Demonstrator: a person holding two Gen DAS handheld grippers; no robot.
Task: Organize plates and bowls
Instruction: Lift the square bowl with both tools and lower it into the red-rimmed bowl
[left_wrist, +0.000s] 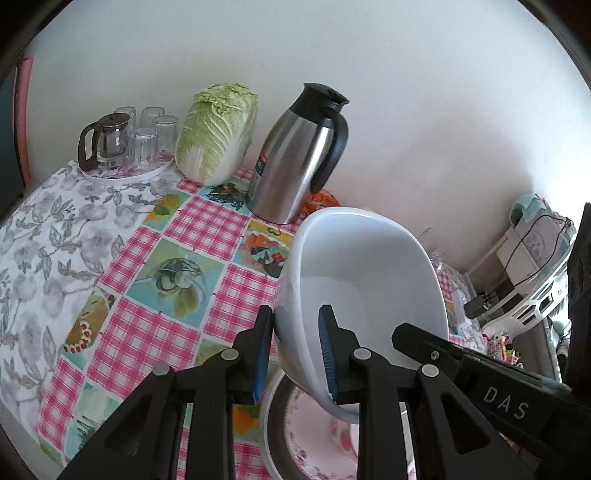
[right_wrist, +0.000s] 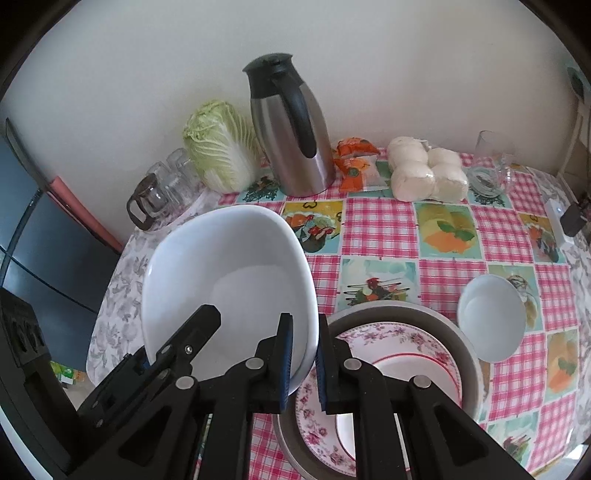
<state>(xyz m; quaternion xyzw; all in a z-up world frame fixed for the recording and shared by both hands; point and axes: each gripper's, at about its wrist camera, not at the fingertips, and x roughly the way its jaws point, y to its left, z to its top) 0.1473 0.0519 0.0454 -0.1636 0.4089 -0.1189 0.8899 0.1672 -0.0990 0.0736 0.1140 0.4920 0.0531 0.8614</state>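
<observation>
Gripping the large white bowl (left_wrist: 354, 280) from two sides, both sets of tongs hold it tilted above the counter (left_wrist: 177, 258). In the left wrist view, the left tongs (left_wrist: 295, 354) sit at lower centre of the frame, pinching the bowl's near wall: one blue pad lies outside the wall, the other inside. The right tongs enter that view from the lower right as a black bar marked "DAS", reaching to the bowl's rim.

In the right wrist view, the right tongs (right_wrist: 304, 360) occupy the lower centre, closed on the right rim of the bowl, which fills the centre left of the frame. The left tongs appear at lower left, clamped on the opposite rim.

Directly below the bowl, at lower centre right of the right wrist view, a grey basin (right_wrist: 469, 354) rests on the counter and contains a floral plate (right_wrist: 391, 339) stacked over a red-ringed plate (right_wrist: 417, 369). A small white bowl (right_wrist: 491, 317) stands just beside the basin, toward the right of the frame.

Along the wall at the top of the frame stand a steel thermos jug (right_wrist: 291, 133), a napa cabbage (right_wrist: 221, 147), orange packets (right_wrist: 354, 158) and a bag of white buns (right_wrist: 424, 170). A tray of upturned glasses (left_wrist: 147, 136) with a glass teapot (left_wrist: 105, 140) occupies the upper left of the left wrist view. The counter carries a pink checked cloth with food pictures.
</observation>
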